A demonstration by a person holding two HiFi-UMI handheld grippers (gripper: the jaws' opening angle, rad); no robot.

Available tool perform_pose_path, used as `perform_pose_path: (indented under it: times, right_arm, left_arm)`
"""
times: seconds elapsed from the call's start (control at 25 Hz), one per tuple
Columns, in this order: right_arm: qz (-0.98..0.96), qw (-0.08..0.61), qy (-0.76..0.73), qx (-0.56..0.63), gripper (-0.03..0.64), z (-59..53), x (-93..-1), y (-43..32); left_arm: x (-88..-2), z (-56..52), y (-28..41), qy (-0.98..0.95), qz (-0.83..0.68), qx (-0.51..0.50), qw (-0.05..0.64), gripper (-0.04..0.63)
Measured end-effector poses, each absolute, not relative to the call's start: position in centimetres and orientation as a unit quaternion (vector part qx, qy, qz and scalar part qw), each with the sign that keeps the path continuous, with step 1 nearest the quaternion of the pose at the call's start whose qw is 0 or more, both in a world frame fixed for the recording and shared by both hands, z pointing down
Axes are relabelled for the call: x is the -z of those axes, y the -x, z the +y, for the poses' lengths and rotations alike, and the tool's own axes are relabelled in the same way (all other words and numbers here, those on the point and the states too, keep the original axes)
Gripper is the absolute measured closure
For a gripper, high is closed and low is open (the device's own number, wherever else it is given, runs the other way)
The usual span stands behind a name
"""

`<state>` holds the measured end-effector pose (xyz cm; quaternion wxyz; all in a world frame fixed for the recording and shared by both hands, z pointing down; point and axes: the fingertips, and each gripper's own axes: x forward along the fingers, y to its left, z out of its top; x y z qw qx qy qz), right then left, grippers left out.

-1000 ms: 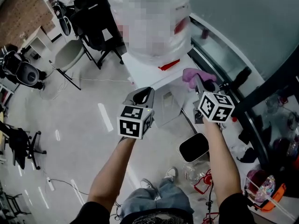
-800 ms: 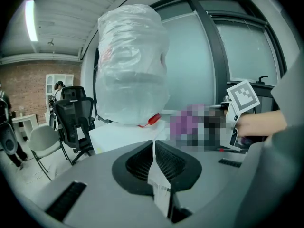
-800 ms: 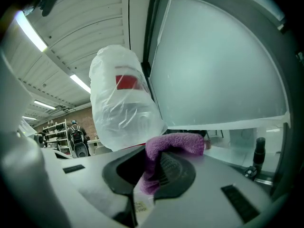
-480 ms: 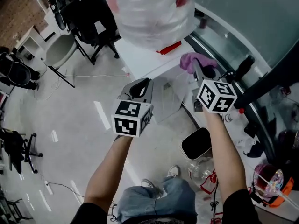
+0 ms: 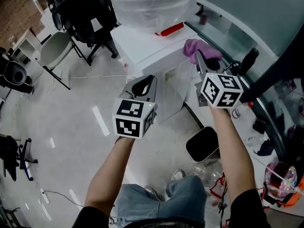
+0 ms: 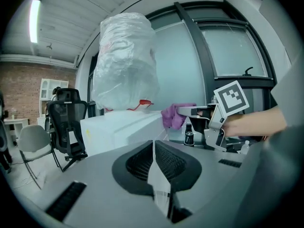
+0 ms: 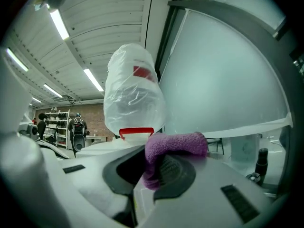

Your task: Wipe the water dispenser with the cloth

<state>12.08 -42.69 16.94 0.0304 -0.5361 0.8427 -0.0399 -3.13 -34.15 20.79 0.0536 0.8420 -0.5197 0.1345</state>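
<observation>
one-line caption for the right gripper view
Right gripper clamps a purple cloth, facing the white water dispenser and its plastic-wrapped bottle.

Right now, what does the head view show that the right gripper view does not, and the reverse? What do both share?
Only the head view: the black bin and the person's shoe. Only the right gripper view: ceiling light strips. Both: the purple cloth, the plastic-wrapped bottle and the white water dispenser.

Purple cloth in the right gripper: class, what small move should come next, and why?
Probably press the purple terry cloth down onto the top of the white water dispenser and sweep left: the right gripper is shut on it at the top's right edge, contact unclear.
</observation>
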Motion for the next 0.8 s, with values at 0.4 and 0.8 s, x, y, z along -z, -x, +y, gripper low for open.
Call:
perform_pose_path:
  times: [0.4, 0.8]
  right_arm:
    - [0.854, 0.021, 0.52, -0.001, 0.571, -41.5, -22.3, -10.4]
    - [0.861, 0.01, 0.506, -0.054, 0.571, -42.1, -26.2, -9.4]
  left_arm:
    - [-27.1, -32.6, 1.8, -0.853, -0.505, -0.124, 0.038, 0.558]
    - [-34.1, -34.0, -0.4, -0.866, -0.486, -0.111, 0.028, 0.559]
